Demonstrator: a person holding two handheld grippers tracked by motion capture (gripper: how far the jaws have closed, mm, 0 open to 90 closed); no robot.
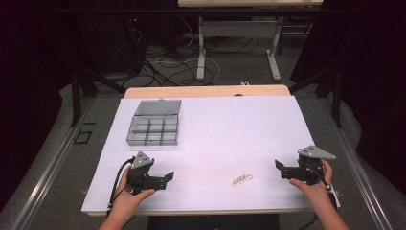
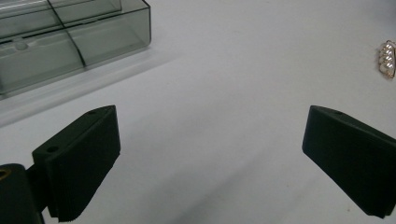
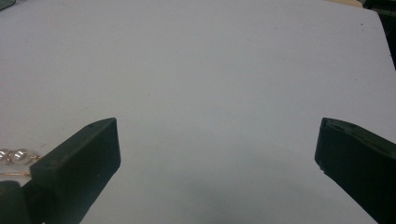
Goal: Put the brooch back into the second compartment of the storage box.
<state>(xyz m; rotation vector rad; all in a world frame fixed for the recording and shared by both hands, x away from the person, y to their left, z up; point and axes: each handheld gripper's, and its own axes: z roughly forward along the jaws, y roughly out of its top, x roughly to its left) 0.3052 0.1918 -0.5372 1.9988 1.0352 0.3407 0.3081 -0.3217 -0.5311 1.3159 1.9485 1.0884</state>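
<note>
A small gold clip set with pearls [image 1: 242, 179] lies on the white table top near the front edge, between my two grippers. It also peeks in at the right edge of the left gripper view [image 2: 387, 58] and at the left of the right gripper view [image 3: 16, 156]. My left gripper [image 1: 165, 178] rests at the front left, jaws wide apart with nothing between them [image 2: 210, 163]. At the front right my right gripper [image 1: 280, 168] points toward the clip, open and empty [image 3: 215, 168].
A smoky clear compartment box [image 1: 153, 123] with its lid folded back stands at the back left of the white sheet [image 1: 230, 129]; its corner shows in the left gripper view [image 2: 70, 37]. Beyond the table are a desk frame [image 1: 237, 38] and floor cables.
</note>
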